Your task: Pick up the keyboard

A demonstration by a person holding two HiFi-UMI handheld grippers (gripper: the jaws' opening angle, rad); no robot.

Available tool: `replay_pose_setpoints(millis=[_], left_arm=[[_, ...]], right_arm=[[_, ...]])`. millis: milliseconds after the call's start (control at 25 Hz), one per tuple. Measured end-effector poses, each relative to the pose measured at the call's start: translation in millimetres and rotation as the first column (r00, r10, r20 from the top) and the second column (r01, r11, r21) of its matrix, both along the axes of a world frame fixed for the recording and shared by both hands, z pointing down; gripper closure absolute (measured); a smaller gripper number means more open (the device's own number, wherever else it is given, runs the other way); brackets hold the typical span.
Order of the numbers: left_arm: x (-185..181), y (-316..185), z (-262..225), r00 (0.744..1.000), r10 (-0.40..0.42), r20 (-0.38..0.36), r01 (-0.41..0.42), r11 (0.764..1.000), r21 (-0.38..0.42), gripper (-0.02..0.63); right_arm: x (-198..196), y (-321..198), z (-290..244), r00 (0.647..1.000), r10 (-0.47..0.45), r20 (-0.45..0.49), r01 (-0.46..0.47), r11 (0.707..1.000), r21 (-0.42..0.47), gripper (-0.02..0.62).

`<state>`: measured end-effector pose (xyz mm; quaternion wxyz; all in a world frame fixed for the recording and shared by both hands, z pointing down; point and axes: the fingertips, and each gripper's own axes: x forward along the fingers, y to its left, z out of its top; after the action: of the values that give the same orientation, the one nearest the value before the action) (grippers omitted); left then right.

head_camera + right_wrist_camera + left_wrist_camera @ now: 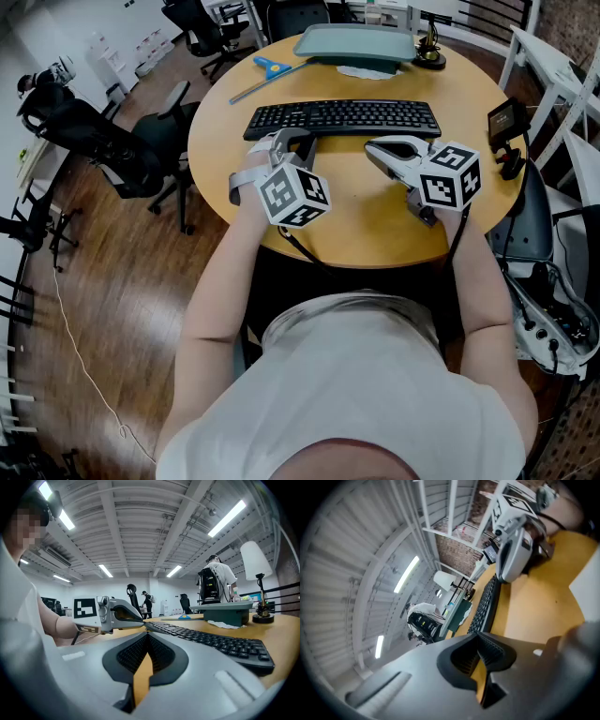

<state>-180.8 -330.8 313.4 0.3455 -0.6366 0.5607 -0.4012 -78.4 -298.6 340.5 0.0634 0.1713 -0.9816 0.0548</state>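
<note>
The black keyboard (342,117) lies flat across the middle of the round wooden table (366,220). My left gripper (296,140) sits just in front of the keyboard's left half, rolled onto its side, its tips close to the front edge. My right gripper (371,148) rests a little in front of the keyboard's right half. Both point at each other's side. In the left gripper view the keyboard (485,604) runs away beyond the left gripper (482,637). In the right gripper view the keyboard (211,637) lies right of the right gripper (147,635). Both have their tips together with nothing between them.
A grey-green tray (356,45) stands behind the keyboard on white paper. A blue tool (272,66) and a long thin bar (267,82) lie at the back left, a lamp base (429,58) at the back right. Office chairs (141,141) stand left; a small black device (506,120) sits right.
</note>
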Motion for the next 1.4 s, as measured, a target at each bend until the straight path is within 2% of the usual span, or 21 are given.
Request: replay_pose_setpoints(millis=[80,160,280,360,520,680,720,840,960,1040,1400], left_arm=[[4,-11,10,0.989,0.000,0.150,0.004,1.000,-0.027,0.429],[4,-22,24,0.965,-0.001,0.263,0.020,0.997,-0.068,0.369],[-7,-39,46,0.926,-0.033,0.376,0.078,0.991,-0.106,0.296],[-13,-46,50,0.908,-0.061,0.415,0.106,0.991,-0.085,0.290],[-14,-59,48,0.883,-0.095,0.459,0.128,0.991,-0.041,0.291],[-12,-70,54,0.865,-0.098,0.493,0.145,0.988,-0.059,0.325],[-11,-73,59,0.858,-0.089,0.505,0.147,0.986,-0.077,0.357],[-9,-77,75,0.845,-0.054,0.532,0.151,0.978,-0.141,0.548],[-10,-79,77,0.847,-0.056,0.528,0.159,0.976,-0.150,0.556],[-10,-81,73,0.849,-0.070,0.524,0.163,0.977,-0.134,0.508],[-11,-74,51,0.870,-0.113,0.479,0.153,0.987,-0.045,0.518]], right_arm=[[-1,0,-1,1.000,-0.003,-0.002,0.003,1.000,0.002,0.594],[-2,0,-2,1.000,-0.005,-0.004,0.005,1.000,0.003,0.594],[-1,0,-1,1.000,-0.006,-0.006,0.006,1.000,0.003,0.594],[-1,0,-1,1.000,-0.006,-0.007,0.006,1.000,0.002,0.594],[-2,-1,-3,1.000,-0.006,-0.006,0.006,1.000,0.004,0.594],[-2,0,-3,1.000,-0.006,-0.007,0.006,1.000,0.002,0.594],[-2,-1,-3,1.000,-0.006,-0.007,0.006,1.000,0.002,0.594],[-2,-1,-3,1.000,-0.004,-0.005,0.004,1.000,0.003,0.594],[-2,-1,-5,1.000,-0.003,-0.006,0.003,1.000,0.003,0.594],[-1,-1,-5,1.000,-0.003,-0.006,0.003,1.000,0.003,0.594],[-1,-1,-4,1.000,-0.004,-0.006,0.004,1.000,0.003,0.594]])
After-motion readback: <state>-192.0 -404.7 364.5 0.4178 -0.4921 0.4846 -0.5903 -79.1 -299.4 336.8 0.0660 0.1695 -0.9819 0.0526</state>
